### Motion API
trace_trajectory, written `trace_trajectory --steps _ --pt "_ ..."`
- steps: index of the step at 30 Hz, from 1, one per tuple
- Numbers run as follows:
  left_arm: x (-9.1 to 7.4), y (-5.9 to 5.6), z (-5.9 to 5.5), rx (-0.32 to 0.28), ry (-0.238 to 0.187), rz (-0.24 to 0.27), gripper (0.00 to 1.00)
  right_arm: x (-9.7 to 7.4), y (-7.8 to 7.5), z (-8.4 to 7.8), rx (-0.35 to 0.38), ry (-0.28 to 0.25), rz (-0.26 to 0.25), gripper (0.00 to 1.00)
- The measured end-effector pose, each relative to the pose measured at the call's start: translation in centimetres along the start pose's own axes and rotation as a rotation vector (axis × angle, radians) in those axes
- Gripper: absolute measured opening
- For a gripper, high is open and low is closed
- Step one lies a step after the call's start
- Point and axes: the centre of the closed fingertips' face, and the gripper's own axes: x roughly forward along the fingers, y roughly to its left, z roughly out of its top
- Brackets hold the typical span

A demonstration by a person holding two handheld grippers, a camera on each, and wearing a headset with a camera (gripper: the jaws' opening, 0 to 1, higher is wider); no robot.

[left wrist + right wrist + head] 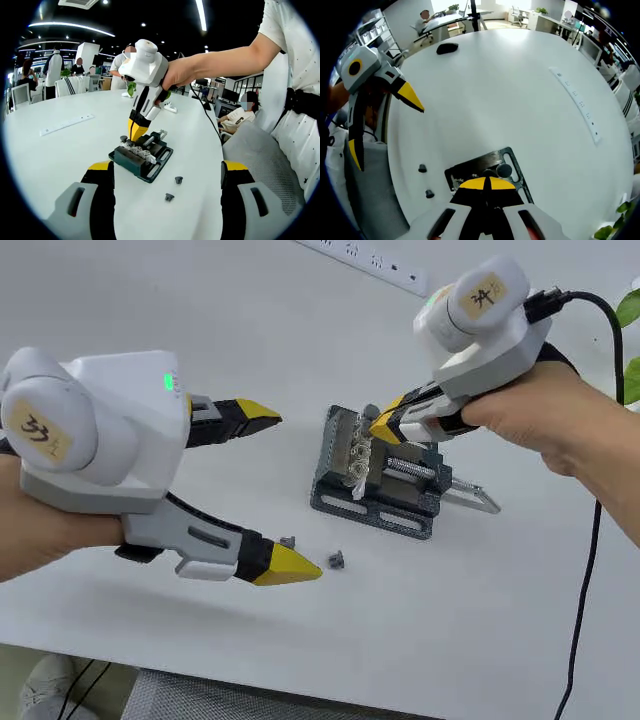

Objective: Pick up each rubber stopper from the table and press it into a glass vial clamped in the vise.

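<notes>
we look down from our head onto the bench [200, 300]; both gripper views share the vise [142, 157], the right one closest.

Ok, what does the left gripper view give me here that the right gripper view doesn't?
Left gripper view: the right gripper from outside, jaws shut, tip down at the vise, the arm holding it, and people in the office behind.
Right gripper view: the left gripper from the front, jaws wide apart, plus a dark object at the table's far side and green leaves.
Both: the vise, two loose stoppers on the white table, and the power strip.
</notes>
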Motion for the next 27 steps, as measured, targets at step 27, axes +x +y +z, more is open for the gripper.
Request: trace_trajectory --steps 27 --pt "0.44 -0.54 0.26 0.016 0.006 -0.01 0.87 0.54 -0.19 -0.39 0.014 0.0 0.007 0.0"
